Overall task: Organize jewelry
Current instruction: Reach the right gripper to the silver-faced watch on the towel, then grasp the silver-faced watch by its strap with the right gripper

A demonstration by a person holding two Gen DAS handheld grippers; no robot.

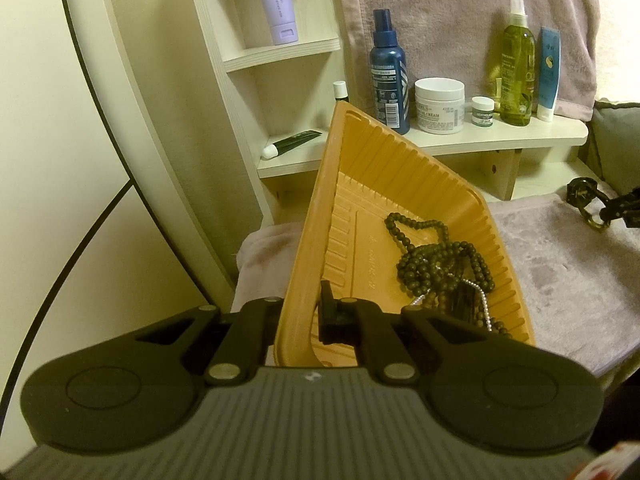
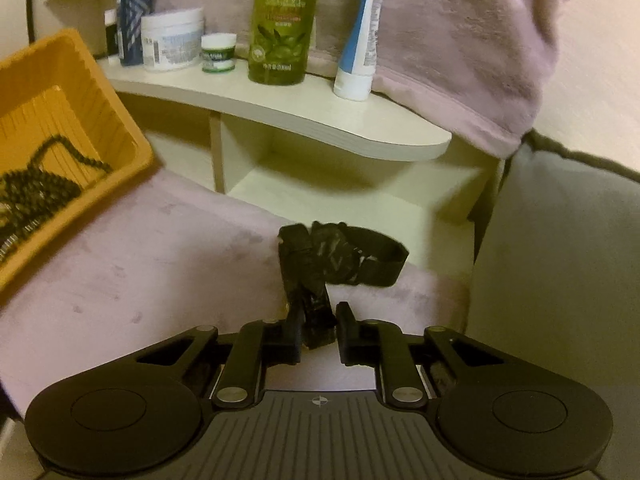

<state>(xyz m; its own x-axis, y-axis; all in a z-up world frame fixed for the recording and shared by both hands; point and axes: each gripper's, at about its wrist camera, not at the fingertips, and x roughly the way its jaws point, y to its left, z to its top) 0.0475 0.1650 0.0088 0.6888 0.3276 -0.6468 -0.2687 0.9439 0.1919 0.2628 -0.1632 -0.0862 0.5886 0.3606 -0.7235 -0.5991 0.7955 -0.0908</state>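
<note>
Looking along my left gripper [image 1: 304, 312], I have its jaws pinched tight on the near wall of the orange tray [image 1: 320, 208], one finger outside the rim and the other inside, and the tray is tipped up on its side with its left edge raised. A tangle of dark bead necklaces [image 1: 440, 256] lies in the low right part of the tray, with a thin silver bead chain [image 1: 482, 304] running through it near the gripper. The tray sits over a pale pink cloth [image 1: 568, 280] that covers the surface. At the far right of that view, I can make out the black watch [image 1: 584, 200] on the cloth, well apart from the tray. Through the right wrist camera, my right gripper [image 2: 318, 322] has its jaws close together around the near end of the black watch's [image 2: 340, 256] strap; the strap rests against the left finger, a narrow gap shows beside the right finger, so the pads do not both press on it. The picture is slightly blurred there. The watch body and the rest of its strap lie on the pink cloth just beyond the fingertips. Behind stands a cream shelf [image 2: 320, 120] carrying a blue spray bottle [image 2: 134, 12], a white jar [image 2: 172, 40], a small jar [image 2: 218, 52], a green olive bottle [image 2: 280, 24], and a white-and-blue tube [image 2: 360, 48].
</note>
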